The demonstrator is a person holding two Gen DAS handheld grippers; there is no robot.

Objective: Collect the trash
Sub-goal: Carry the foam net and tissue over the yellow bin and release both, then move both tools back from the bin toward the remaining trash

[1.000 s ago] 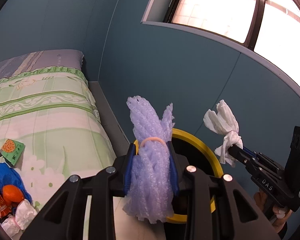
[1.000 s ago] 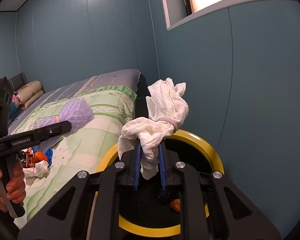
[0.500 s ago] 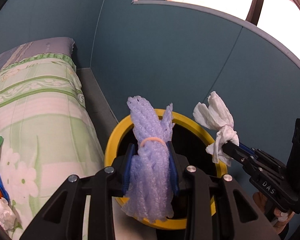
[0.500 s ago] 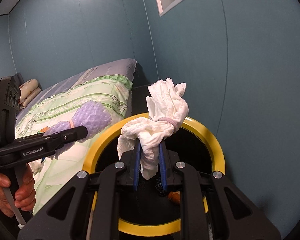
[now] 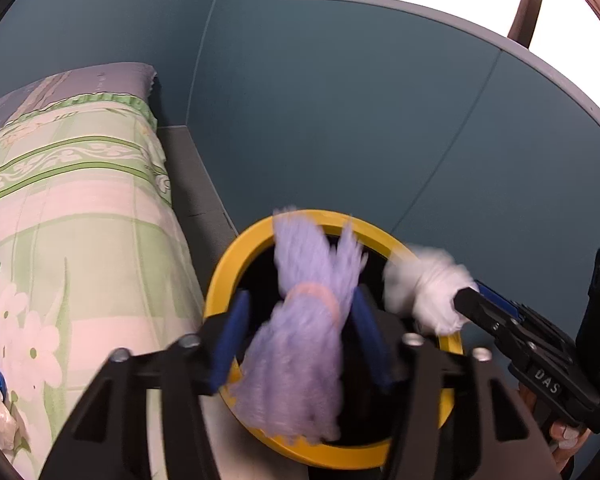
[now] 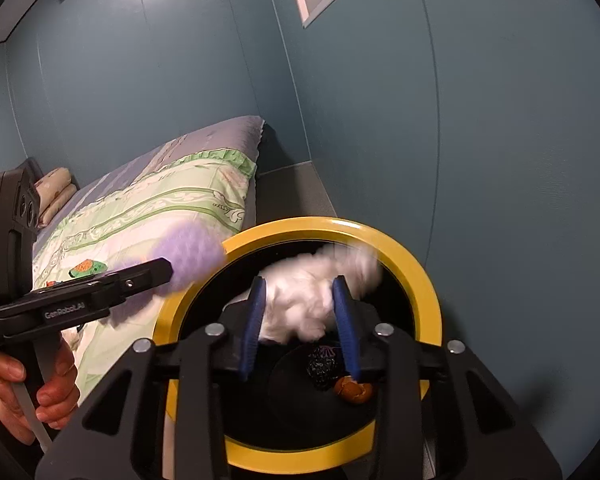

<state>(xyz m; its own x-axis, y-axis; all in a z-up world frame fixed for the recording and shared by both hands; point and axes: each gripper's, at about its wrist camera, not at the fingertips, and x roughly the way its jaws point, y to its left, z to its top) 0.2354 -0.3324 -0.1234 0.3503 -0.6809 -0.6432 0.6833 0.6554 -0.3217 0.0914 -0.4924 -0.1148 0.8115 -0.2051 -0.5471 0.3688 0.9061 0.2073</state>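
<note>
A round bin with a yellow rim stands between the bed and the blue wall. My left gripper hangs over it with its jaws opening. The purple foam net between them is blurred and is slipping down, clear of the left pad. My right gripper is over the bin too, jaws opening, and the white tissue wad is blurred between the spread blue pads. Each gripper also shows in the other's view: right gripper, left gripper.
A black crumpled scrap and a brown scrap lie in the bin's bottom. The bed with a green floral cover is to the left, with a green packet and more litter on it. The wall is close on the right.
Both grippers sank toward the bin, then their jaws spread. The foam net and the tissue, held firmly before, are now blurred and dropping lower between the pads.
</note>
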